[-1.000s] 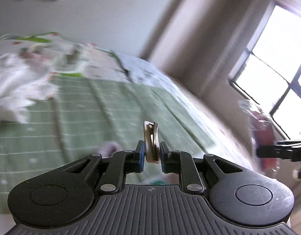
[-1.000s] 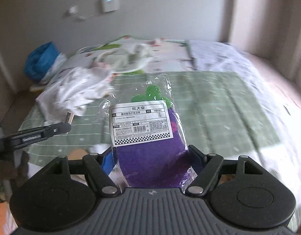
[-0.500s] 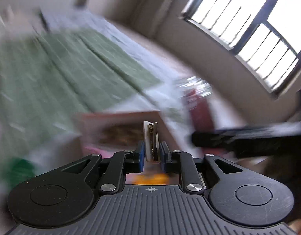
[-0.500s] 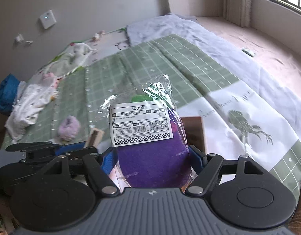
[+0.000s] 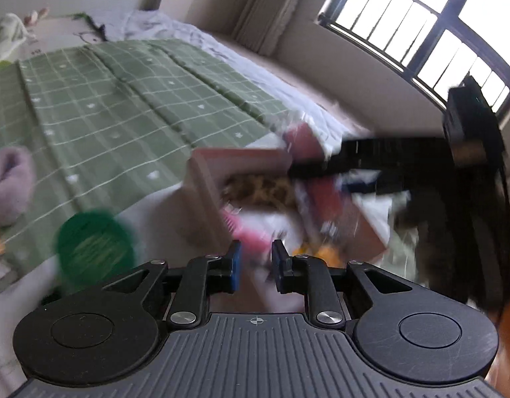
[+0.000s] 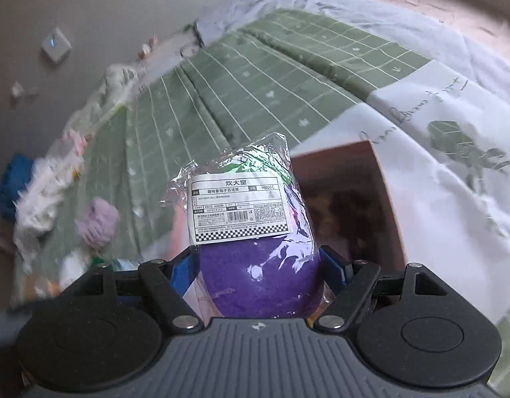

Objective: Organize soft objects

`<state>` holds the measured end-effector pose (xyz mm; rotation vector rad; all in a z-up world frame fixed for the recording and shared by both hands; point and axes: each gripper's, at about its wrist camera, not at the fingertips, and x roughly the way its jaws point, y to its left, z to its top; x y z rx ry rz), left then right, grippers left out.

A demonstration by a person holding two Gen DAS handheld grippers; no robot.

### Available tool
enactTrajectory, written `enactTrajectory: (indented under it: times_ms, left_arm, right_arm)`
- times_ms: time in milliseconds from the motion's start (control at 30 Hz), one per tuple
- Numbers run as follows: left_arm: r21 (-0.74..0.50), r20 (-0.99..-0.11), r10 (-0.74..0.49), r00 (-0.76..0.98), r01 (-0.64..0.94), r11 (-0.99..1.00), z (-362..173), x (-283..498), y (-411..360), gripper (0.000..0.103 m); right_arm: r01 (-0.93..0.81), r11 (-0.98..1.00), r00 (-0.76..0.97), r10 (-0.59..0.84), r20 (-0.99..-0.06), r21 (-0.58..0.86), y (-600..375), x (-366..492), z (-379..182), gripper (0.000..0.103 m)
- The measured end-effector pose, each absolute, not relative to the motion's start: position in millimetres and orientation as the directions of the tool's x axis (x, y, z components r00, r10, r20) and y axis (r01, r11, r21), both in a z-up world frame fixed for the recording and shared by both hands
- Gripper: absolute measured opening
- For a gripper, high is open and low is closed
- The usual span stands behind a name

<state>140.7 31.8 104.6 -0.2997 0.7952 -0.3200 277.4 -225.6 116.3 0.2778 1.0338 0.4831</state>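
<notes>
My right gripper [image 6: 260, 265] is shut on a purple eggplant-shaped plush in a clear plastic bag [image 6: 251, 232] with a white label, held just above a brown cardboard box [image 6: 371, 179] on the bed. My left gripper [image 5: 255, 262] is open a little and empty, just in front of the same box [image 5: 208, 199], which holds several blurred soft items. The right gripper shows as a black shape [image 5: 387, 156] over the box in the left wrist view.
The bed has a green checked sheet [image 6: 255, 76]. A fluffy lilac item [image 6: 97, 222] and white clothes [image 6: 39, 205] lie on it. A green round object [image 5: 92, 248] sits left of the box. A barred window [image 5: 437, 33] is at the right.
My left gripper let go of the small tan item it held and its jaws opened slightly. Both grippers swung toward the box; the bagged plush now hangs over it.
</notes>
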Motion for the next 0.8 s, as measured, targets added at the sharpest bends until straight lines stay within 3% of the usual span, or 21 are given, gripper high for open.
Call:
enactTrajectory:
  times_ms: [100, 233, 367, 467, 633, 733, 800]
  left_arm:
    - [-0.409, -0.622, -0.383, 0.683, 0.133, 0.903, 99.9, 100.6, 63.2, 0.021]
    - [-0.423, -0.656, -0.309, 0.688, 0.003, 0.906, 83.9, 57.3, 111.1, 0.021]
    - [-0.45, -0.654, -0.26, 0.711, -0.089, 0.889, 76.9, 25.9, 150.0, 0.021]
    - [-0.463, -0.622, -0.223, 0.75, -0.123, 0.878, 79.3, 11.5, 172.3, 0.021]
    - [-0.475, -0.582, -0.129, 0.803, -0.207, 0.855, 80.1, 7.2, 194.5, 0.021]
    - [-0.43, -0.585, -0.045, 0.81, -0.263, 0.864, 78.8, 2.1, 206.1, 0.021]
    - [-0.439, -0.595, -0.025, 0.804, -0.298, 0.847, 78.7, 1.8, 216.7, 0.021]
  right_arm:
    - [-0.262, 0.892, 0.417, 0.448, -0.791, 0.367, -215.1, 276.8, 124.5, 0.08]
    - [-0.276, 0.916, 0.317, 0.373, -0.872, 0.291, -196.2, 280.3, 116.9, 0.081]
    - [-0.199, 0.899, 0.455, 0.438, -0.776, 0.39, -201.6, 265.9, 133.2, 0.081]
    - [-0.209, 0.93, 0.604, 0.366, -0.708, 0.303, -196.1, 247.3, 156.4, 0.081]
    - [-0.236, 0.964, 0.674, 0.256, -0.693, 0.125, -163.8, 229.4, 184.2, 0.081]
    - [-0.27, 0.96, 0.703, 0.254, -0.665, 0.081, -134.0, 221.2, 200.1, 0.081]
    - [-0.35, 0.93, 0.646, 0.325, -0.691, 0.11, -99.6, 218.5, 208.9, 0.082]
